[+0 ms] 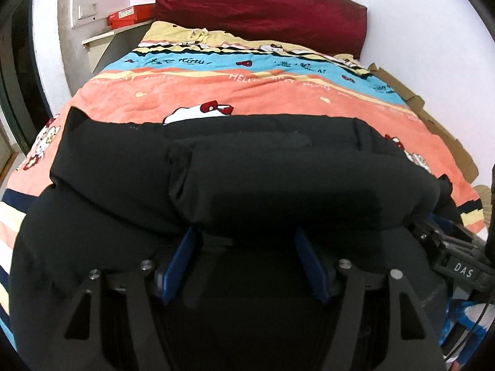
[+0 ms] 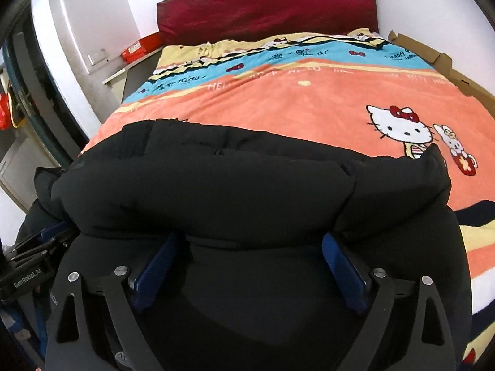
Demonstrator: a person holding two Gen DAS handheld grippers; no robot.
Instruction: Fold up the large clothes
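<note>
A bulky black padded jacket (image 1: 247, 179) lies in a thick fold across the near part of the bed; it also fills the right wrist view (image 2: 241, 191). My left gripper (image 1: 244, 247) has its blue fingers (image 1: 182, 262) spread wide, their tips buried under the folded roll, with black fabric between them. My right gripper (image 2: 250, 253) stands the same way, its blue fingers (image 2: 343, 269) wide apart and pushed under the roll. The fingertips are hidden by the jacket. The right gripper shows at the left view's right edge (image 1: 454, 253); the left one shows at the right view's left edge (image 2: 34, 256).
The bed carries an orange, blue and yellow Hello Kitty blanket (image 1: 247, 89) (image 2: 309, 99). A dark red headboard cushion (image 1: 263, 9) leans on the far wall. Flattened cardboard (image 1: 433, 114) lines the bed's right side. A red box (image 1: 130, 15) sits on a shelf at the far left.
</note>
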